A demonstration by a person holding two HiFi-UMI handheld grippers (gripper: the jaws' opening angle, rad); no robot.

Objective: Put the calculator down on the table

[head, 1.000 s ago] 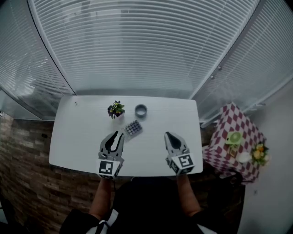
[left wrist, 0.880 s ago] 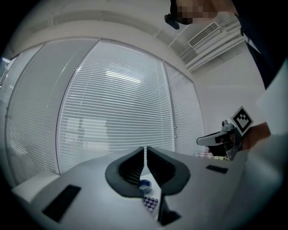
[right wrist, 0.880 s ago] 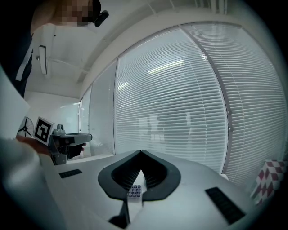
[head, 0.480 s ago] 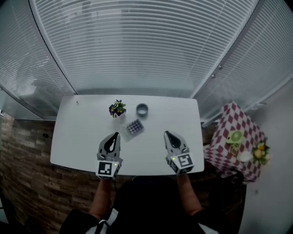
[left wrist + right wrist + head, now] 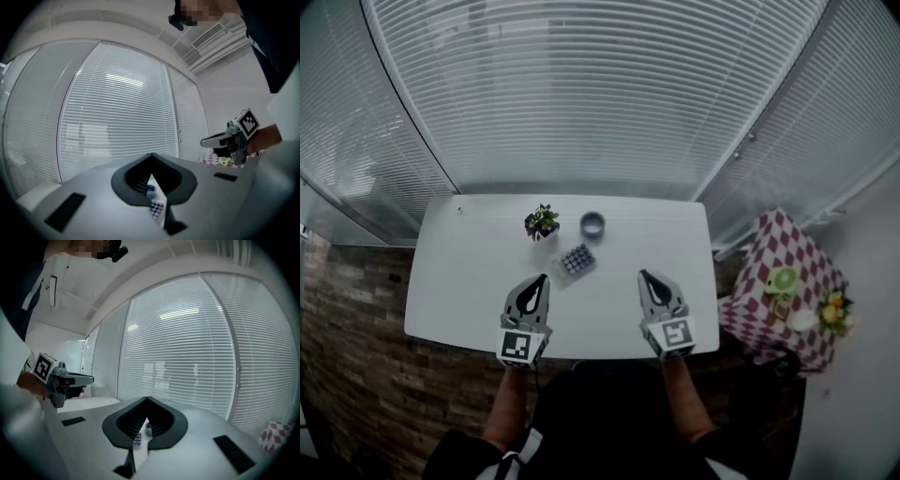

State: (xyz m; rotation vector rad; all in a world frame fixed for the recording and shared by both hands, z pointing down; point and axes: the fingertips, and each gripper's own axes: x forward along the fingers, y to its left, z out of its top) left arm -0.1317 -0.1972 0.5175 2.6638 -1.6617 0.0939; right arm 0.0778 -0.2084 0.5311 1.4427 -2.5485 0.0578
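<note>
The calculator, a small grey pad with dark keys, lies flat on the white table, between and beyond both grippers. My left gripper hovers just short of it over the table's near left, jaws shut and empty. My right gripper is level with it at the near right, its jaws also together with nothing in them. In the left gripper view the calculator shows through the gap under the closed tips. The right gripper view also shows the calculator below its tips.
A small potted plant and a grey ring stand behind the calculator near the table's far edge. Window blinds rise behind the table. A checked side table with small items stands to the right. A brick wall face drops below the near left edge.
The left gripper's jaws, apart a second ago, have come together on nothing. The calculator has stayed where it lay. The right gripper has barely shifted.
</note>
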